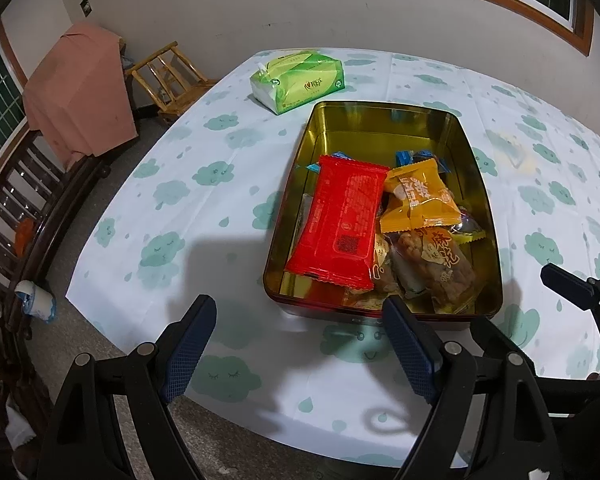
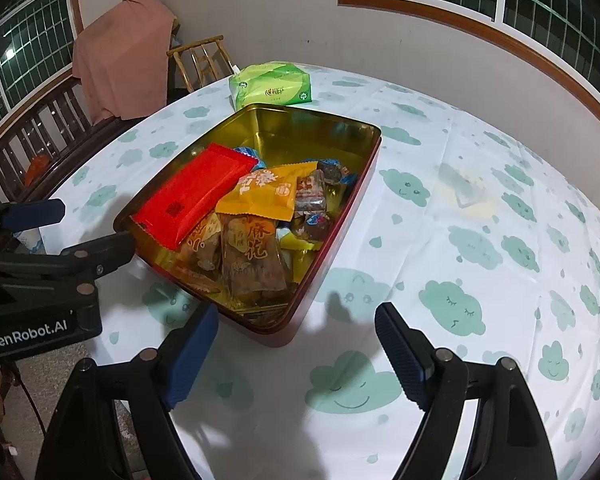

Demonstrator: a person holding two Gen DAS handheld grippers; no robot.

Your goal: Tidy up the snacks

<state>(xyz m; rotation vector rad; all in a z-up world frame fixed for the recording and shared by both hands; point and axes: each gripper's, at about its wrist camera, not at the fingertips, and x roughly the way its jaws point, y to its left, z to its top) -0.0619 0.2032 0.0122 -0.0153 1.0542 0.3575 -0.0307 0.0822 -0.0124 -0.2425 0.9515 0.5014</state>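
- Snacks sit heaped in the gold tin (image 1: 384, 120), toward its near end; far end of the tin shows bare metal.
- Bench (image 1: 188, 208) under a white cloth with green clouds carries the tin, near the front edge.
- Green tissue pack (image 1: 298, 76) lies just beyond the tin's far rim.
- Red packet (image 1: 340, 220) is largest, lying on top at the left side of the pile.
- Yellow packet (image 1: 418, 200) touches its right edge; clear-wrapped fried twists (image 1: 436, 268) lie in front.
- Left tool (image 1: 300, 344) released, jaws spread, nothing between, before the tin's near wall.
- Right tool (image 2: 296, 356) likewise released, empty, at the tin's near corner.
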